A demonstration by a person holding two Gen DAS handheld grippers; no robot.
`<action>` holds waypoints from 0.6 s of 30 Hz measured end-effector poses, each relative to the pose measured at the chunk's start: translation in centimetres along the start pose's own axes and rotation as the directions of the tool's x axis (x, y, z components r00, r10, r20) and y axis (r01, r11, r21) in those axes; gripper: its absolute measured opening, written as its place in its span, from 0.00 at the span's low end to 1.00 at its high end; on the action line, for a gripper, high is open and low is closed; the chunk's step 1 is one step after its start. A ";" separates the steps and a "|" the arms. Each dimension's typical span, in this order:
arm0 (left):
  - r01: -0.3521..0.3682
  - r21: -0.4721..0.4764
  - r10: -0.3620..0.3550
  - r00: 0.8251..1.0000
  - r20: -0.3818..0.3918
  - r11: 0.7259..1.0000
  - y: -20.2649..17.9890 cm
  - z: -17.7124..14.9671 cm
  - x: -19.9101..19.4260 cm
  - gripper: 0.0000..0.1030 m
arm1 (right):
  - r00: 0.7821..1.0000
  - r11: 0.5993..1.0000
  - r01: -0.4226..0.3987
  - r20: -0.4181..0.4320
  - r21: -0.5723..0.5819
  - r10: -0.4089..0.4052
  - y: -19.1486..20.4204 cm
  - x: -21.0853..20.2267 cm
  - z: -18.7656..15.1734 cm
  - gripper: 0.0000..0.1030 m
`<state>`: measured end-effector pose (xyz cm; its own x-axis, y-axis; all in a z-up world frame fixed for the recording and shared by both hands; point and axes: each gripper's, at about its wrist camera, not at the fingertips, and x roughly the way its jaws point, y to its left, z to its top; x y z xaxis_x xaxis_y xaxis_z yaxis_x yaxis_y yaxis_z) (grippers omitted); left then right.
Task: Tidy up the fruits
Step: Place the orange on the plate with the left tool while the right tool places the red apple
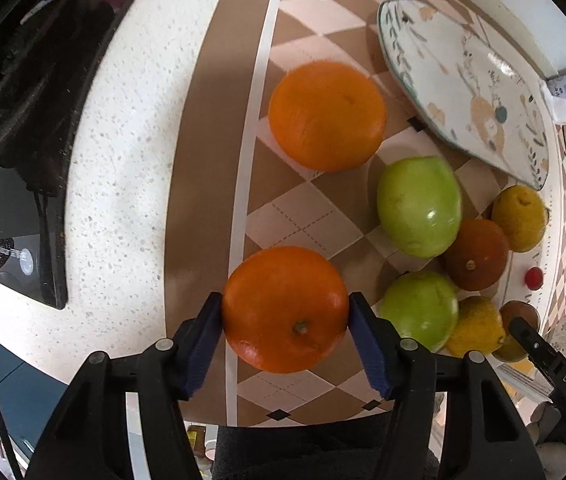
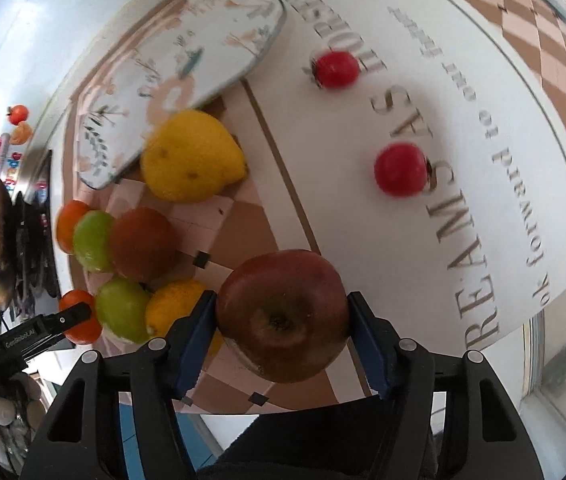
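Left wrist view shows the left gripper (image 1: 285, 312) closed on an orange (image 1: 285, 309) above the checkered cloth (image 1: 295, 208), beside two green apples (image 1: 419, 206). Right gripper (image 2: 283, 316) grips a red apple (image 2: 283, 316) near the oval plate (image 2: 179, 80).

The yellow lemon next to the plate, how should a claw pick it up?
Grab the lemon across its fat middle, coming down from above. It lies on its side with the pointed end toward the white mat, and the plate crowds its far side, so a top approach probably has the most room.
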<state>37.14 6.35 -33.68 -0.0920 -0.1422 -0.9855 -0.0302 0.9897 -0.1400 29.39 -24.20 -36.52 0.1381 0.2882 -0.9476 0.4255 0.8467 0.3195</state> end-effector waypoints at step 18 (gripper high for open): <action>0.078 -0.024 -0.076 0.994 0.085 0.997 -12.0 15.0 -4.8 0.58 | 0.998 0.922 -0.021 0.042 -0.387 0.040 10.6 -0.9 19.3 0.65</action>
<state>52.89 -4.57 -28.72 -0.0048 -0.2150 -0.9766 -0.0609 0.9749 -0.2143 51.00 -24.15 -32.36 0.1926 0.3029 -0.9333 0.0436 0.9476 0.3165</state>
